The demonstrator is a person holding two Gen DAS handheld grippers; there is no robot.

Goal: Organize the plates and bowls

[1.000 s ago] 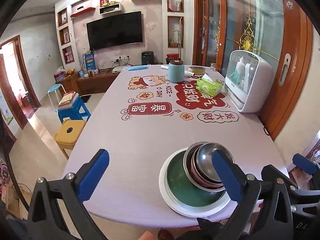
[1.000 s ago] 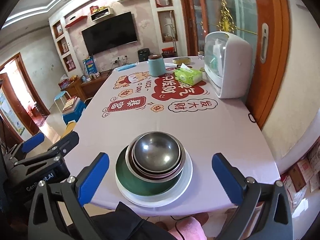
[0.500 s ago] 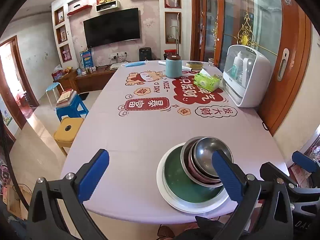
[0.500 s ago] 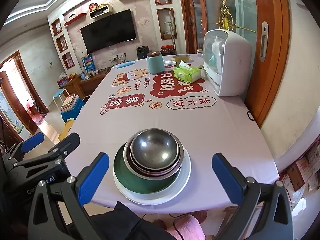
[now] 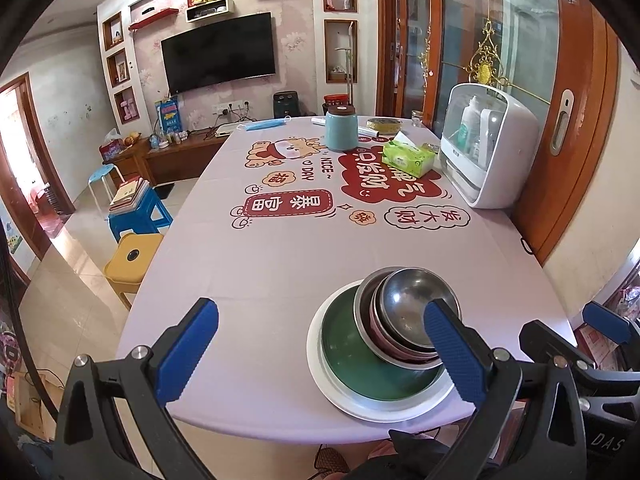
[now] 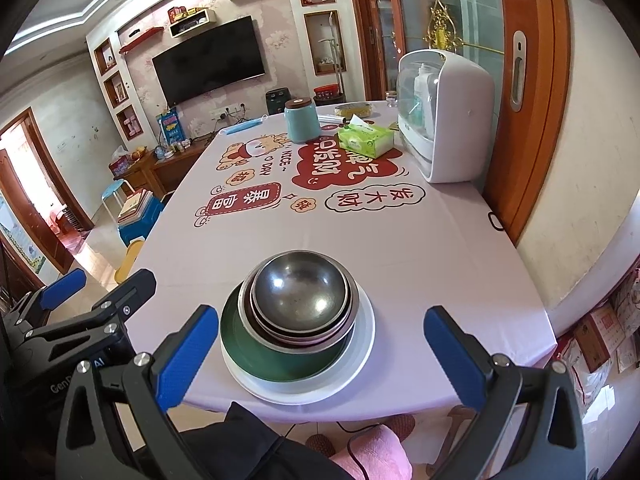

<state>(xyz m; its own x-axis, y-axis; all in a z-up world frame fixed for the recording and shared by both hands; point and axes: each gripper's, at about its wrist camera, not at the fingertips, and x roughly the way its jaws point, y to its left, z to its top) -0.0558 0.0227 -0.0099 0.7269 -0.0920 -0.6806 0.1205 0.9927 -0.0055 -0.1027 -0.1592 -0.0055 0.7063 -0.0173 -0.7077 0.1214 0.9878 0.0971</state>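
A stack stands near the table's front edge: a white plate (image 6: 362,344) at the bottom, a green plate (image 6: 244,340) on it, and nested steel bowls (image 6: 300,294) on top. The same stack shows in the left wrist view: white plate (image 5: 316,360), green plate (image 5: 352,356), steel bowls (image 5: 408,308). My left gripper (image 5: 322,354) is open and empty, short of the stack and to its left. My right gripper (image 6: 320,358) is open and empty, straight in front of the stack and apart from it.
A teal canister (image 6: 302,120), a green tissue box (image 6: 366,140) and a white dish cabinet (image 6: 444,116) stand at the table's far right. A wooden door frame (image 6: 524,92) runs along the right. A blue stool (image 5: 138,212) and a yellow stool (image 5: 134,258) stand left of the table.
Both grippers have pulled back and risen slightly, so the stack sits a little farther off in each view. Both stay open. The stack has not moved.
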